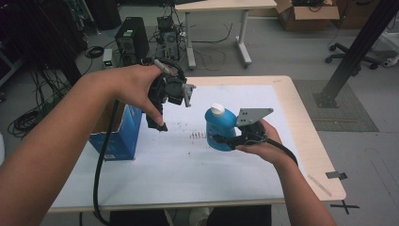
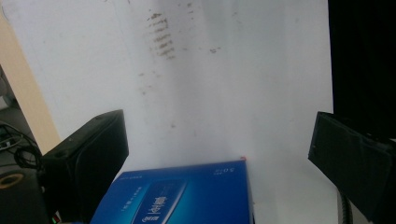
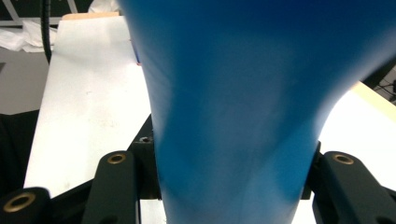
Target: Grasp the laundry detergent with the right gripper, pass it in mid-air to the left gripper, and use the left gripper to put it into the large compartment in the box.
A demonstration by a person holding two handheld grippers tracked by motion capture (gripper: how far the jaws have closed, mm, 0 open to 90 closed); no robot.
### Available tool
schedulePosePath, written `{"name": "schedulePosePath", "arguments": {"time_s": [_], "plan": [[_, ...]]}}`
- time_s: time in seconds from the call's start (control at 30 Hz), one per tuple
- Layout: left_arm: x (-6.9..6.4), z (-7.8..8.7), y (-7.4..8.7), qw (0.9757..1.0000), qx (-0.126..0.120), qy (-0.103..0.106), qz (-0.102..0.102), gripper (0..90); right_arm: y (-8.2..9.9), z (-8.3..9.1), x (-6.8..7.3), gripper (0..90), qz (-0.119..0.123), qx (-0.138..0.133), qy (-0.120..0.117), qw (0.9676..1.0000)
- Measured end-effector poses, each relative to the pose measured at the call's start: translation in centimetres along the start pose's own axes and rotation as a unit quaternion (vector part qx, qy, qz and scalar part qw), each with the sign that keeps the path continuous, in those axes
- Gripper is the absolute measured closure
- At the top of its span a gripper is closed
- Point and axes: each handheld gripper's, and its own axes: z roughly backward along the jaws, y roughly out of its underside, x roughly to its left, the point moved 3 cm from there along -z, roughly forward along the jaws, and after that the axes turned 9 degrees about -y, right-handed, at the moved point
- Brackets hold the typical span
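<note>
Blue bottle [image 1: 220, 127] clamped within right hand-held gripper [image 1: 225, 139].

Blue box [image 1: 123, 134] on white-sheeted (smudged) table [image 1: 301, 117]

Jaws stand wide apart over the white sheet [image 2: 224, 93]; blue box [image 2: 187, 196] below — between them.

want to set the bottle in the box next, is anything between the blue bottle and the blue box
Nothing on the table lies between the blue bottle, held in the right claw, and the blue box. The left claw hangs open in the air above that gap.
</note>
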Motion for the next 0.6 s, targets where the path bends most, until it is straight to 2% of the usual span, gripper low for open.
{"name": "schedulePosePath", "arguments": {"time_s": [0.6], "plan": [[-0.5,-1.3,-0.1,0.9999,0.002,0.012,-0.002,5.1,-0.4,-3.3,1.3,45.9,0.021,-0.012,-0.052,0.9983]]}}
